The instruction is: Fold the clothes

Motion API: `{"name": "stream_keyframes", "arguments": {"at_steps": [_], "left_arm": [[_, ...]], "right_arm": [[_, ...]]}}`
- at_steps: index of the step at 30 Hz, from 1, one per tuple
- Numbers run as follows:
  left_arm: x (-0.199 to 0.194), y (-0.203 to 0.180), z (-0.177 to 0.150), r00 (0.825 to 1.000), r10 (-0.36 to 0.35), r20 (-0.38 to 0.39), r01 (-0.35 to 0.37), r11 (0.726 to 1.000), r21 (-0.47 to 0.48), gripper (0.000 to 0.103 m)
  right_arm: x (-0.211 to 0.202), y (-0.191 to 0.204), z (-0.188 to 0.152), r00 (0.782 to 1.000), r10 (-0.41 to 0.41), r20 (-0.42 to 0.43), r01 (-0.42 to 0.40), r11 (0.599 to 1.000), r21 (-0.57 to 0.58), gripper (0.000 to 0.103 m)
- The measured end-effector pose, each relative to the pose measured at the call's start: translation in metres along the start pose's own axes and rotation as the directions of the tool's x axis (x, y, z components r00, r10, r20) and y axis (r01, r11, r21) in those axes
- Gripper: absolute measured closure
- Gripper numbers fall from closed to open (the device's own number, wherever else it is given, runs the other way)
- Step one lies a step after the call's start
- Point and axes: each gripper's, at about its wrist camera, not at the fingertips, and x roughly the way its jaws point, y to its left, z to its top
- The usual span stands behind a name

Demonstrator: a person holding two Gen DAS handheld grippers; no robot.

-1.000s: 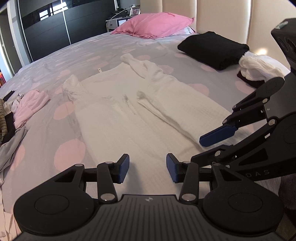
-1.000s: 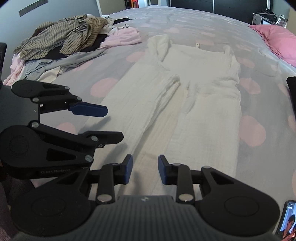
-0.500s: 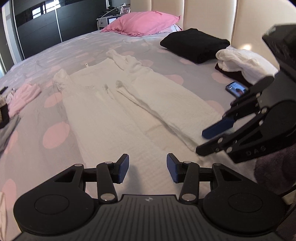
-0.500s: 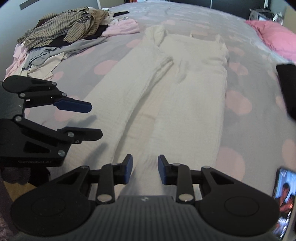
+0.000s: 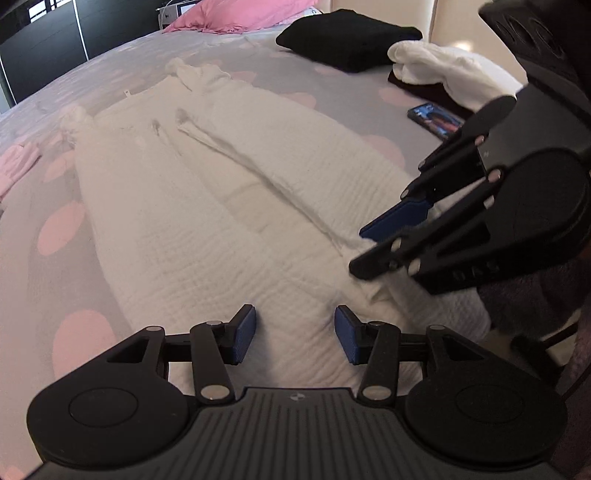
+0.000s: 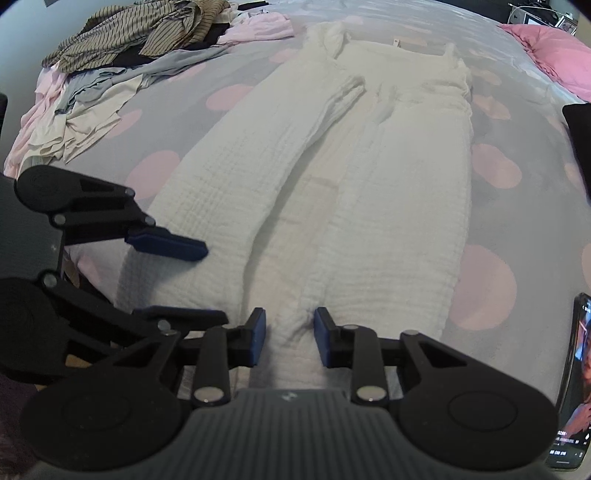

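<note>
A white textured garment (image 5: 207,229) lies flat along the bed, its two long sides folded in toward the middle. My left gripper (image 5: 295,339) hovers open over the garment's near hem with only flat cloth beneath its blue pads. To its right, my right gripper (image 5: 358,251) reaches the same hem. In the right wrist view, the right gripper (image 6: 288,338) has a small ridge of the garment (image 6: 388,206) between its jaws; they are closing, and the pads do not visibly press. The left gripper (image 6: 214,284) stands open at the left of that view.
The grey bedsheet (image 5: 44,177) has pink spots. A phone (image 5: 436,120) lies by a white folded pile (image 5: 439,70) and a black folded garment (image 5: 351,35). A pink pillow (image 5: 236,16) is at the head. A heap of unfolded clothes (image 6: 122,48) sits across the bed.
Both grippers have moved in and down toward the garment's near hem. The right gripper's jaws have narrowed around a ridge of cloth. The left jaws stay wide.
</note>
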Motion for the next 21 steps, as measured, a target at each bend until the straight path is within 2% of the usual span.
{"name": "stream_keyframes", "arguments": {"at_steps": [6, 9, 13, 15, 21], "left_arm": [[-0.003, 0.003, -0.003, 1.000, -0.004, -0.008, 0.003, 1.000, -0.019, 0.058], [-0.004, 0.003, -0.004, 1.000, -0.003, -0.005, 0.003, 1.000, -0.009, 0.058], [-0.007, 0.003, -0.006, 1.000, -0.010, 0.002, 0.010, 1.000, -0.012, 0.058], [-0.009, 0.003, -0.006, 1.000, -0.020, 0.002, 0.020, 1.000, -0.013, 0.058], [-0.024, -0.004, -0.007, 0.996, -0.088, 0.001, 0.088, 0.996, 0.034, 0.058]], "right_arm": [[0.004, -0.003, 0.007, 1.000, 0.031, 0.004, -0.031, 0.999, 0.024, 0.088], [-0.004, -0.003, 0.013, 0.988, 0.139, 0.065, -0.143, 0.988, 0.064, 0.089], [0.010, -0.001, 0.015, 0.997, 0.082, 0.007, -0.083, 0.995, 0.059, 0.083], [0.009, -0.003, 0.015, 0.995, 0.103, 0.012, -0.104, 0.992, 0.072, 0.077], [-0.012, -0.004, 0.009, 0.996, 0.075, 0.050, -0.076, 0.997, 0.034, 0.073]]}}
